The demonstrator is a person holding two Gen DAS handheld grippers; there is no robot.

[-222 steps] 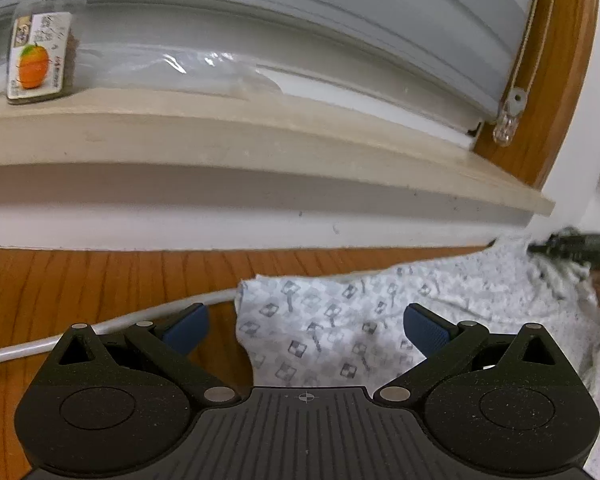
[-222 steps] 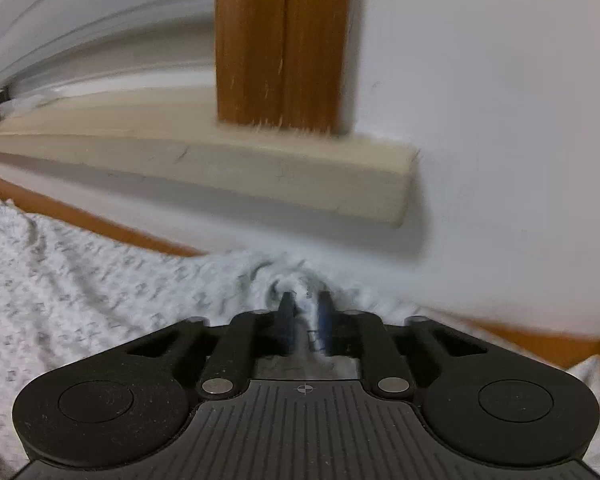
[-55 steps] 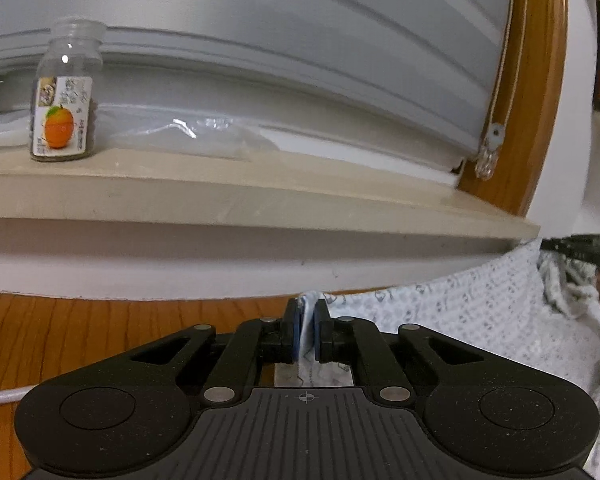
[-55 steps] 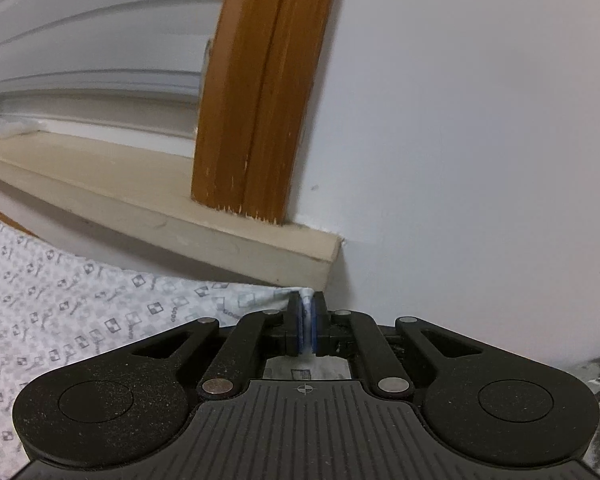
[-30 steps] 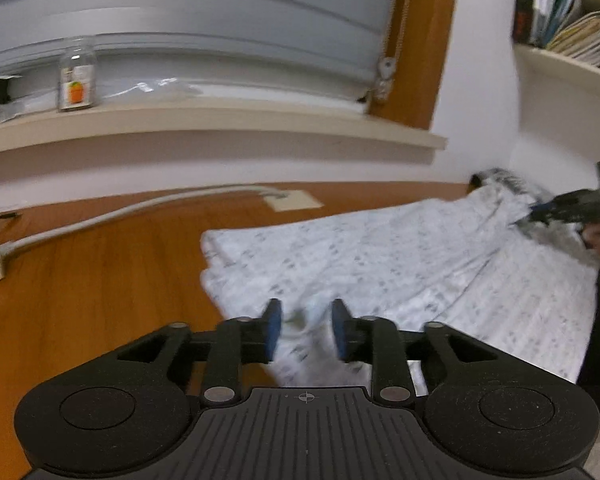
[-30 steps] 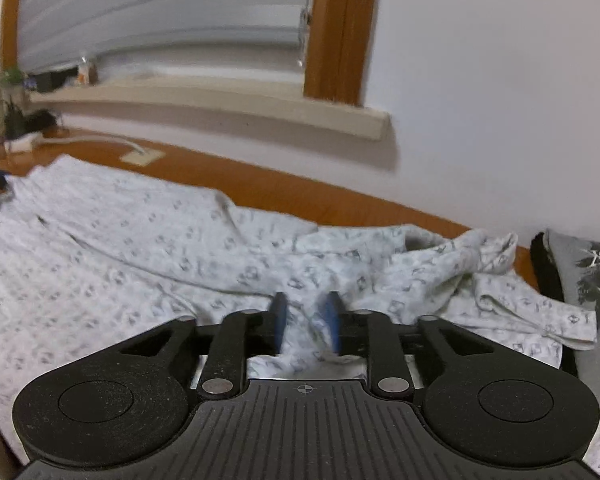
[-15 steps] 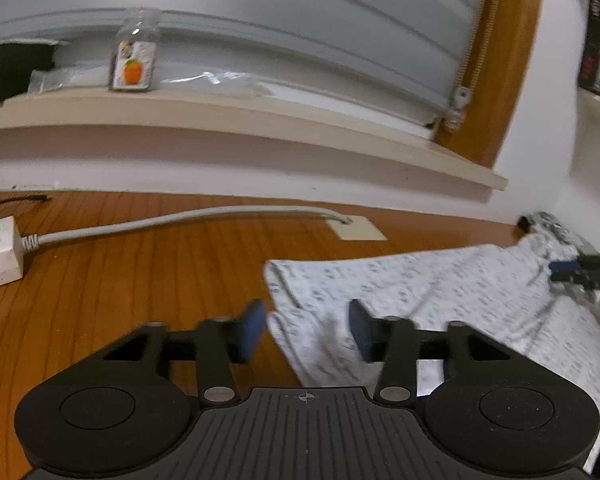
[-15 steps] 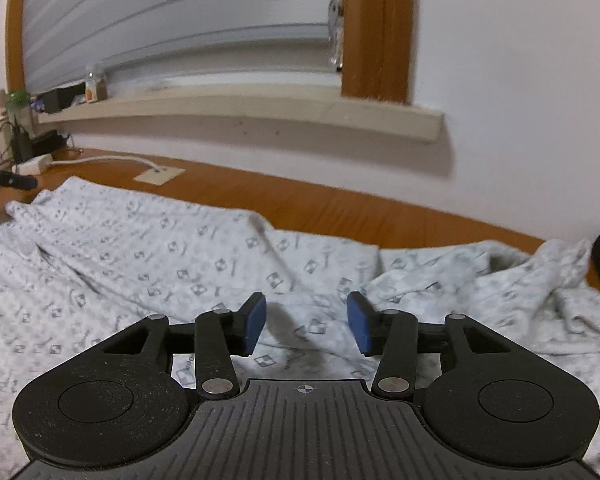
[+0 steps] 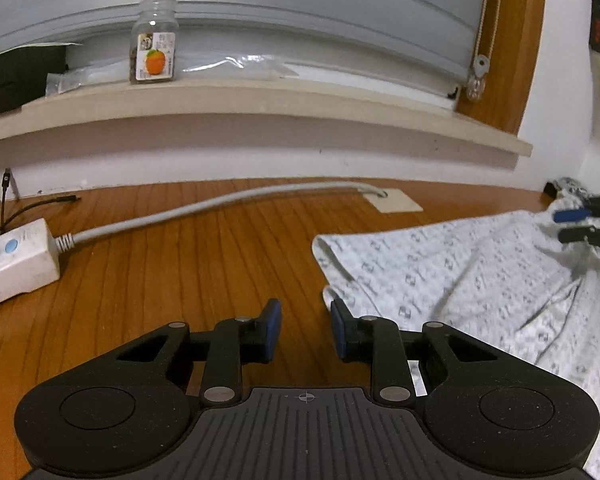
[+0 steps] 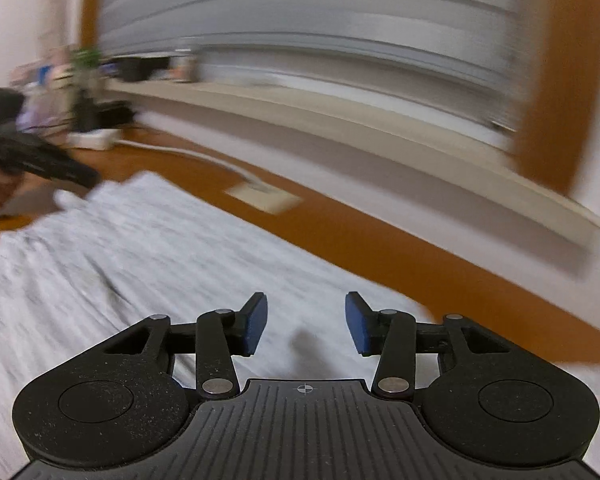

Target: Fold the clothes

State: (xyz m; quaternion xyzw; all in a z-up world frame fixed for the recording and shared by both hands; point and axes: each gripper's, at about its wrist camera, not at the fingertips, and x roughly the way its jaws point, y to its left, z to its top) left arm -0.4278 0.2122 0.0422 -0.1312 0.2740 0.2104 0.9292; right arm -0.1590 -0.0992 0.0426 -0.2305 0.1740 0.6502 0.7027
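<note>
A white garment with a small grey print [image 9: 460, 280] lies spread on the wooden floor [image 9: 180, 280]. My left gripper [image 9: 305, 316] hovers over bare floor just left of the garment's near corner. Its jaws are opening and nothing is between them. In the right wrist view, which is blurred by motion, my right gripper [image 10: 306, 320] hangs over the garment [image 10: 140, 260]. Its jaws are closing, still wide apart, with only flat cloth below them. Each gripper shows in the other's view: the right gripper [image 9: 576, 224] at the far right, the left gripper [image 10: 88, 178] at the far left in a hand.
A white power strip [image 9: 16, 260] and its grey cable [image 9: 204, 208] lie on the floor to the left, running to a beige floor plate [image 9: 392, 202]. A jar with an orange label [image 9: 154, 52] stands on the window sill [image 9: 260, 100] along the far wall.
Both grippers, earlier pinched on the garment's edge near the wall, have let go and pulled back. In the last half second the right gripper swept fast to the left; the left one barely moved.
</note>
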